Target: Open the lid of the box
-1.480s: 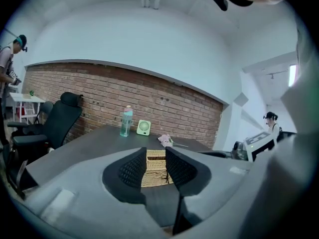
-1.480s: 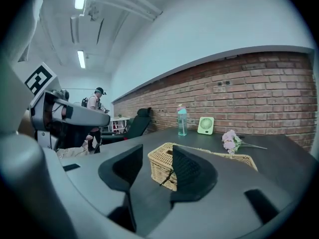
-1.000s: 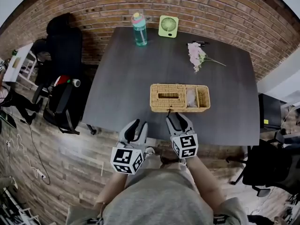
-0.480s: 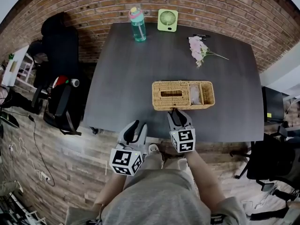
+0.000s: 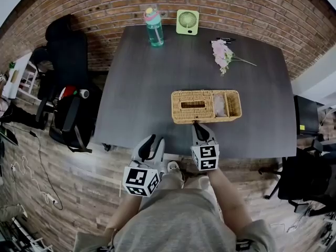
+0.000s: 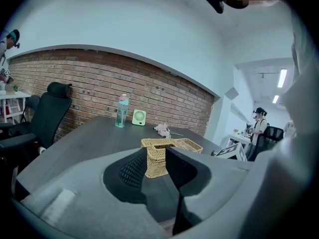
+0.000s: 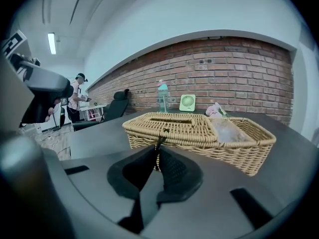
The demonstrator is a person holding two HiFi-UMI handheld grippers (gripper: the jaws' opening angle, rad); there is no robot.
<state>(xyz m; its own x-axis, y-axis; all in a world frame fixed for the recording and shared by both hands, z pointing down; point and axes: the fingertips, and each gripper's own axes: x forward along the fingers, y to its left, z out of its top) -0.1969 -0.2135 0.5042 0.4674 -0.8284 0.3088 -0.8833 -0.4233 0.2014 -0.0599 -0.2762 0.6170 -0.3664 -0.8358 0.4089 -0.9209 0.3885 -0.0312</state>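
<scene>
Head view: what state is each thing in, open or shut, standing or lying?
Woven wicker box lid: down, shut.
Right gripper: jaws just closed, pinching the lid's dark pull tab.
Left gripper: open, empty.
Teal water bottle: upright.
Green desk fan: upright.
Pink flower sprig: lying flat.

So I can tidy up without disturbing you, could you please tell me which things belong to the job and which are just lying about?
Job: wicker box, its lid, the dark tab, right tool (jaws just closed on the tab), left tool (open, empty).
Lying about: water bottle, green fan, pink flowers.
</scene>
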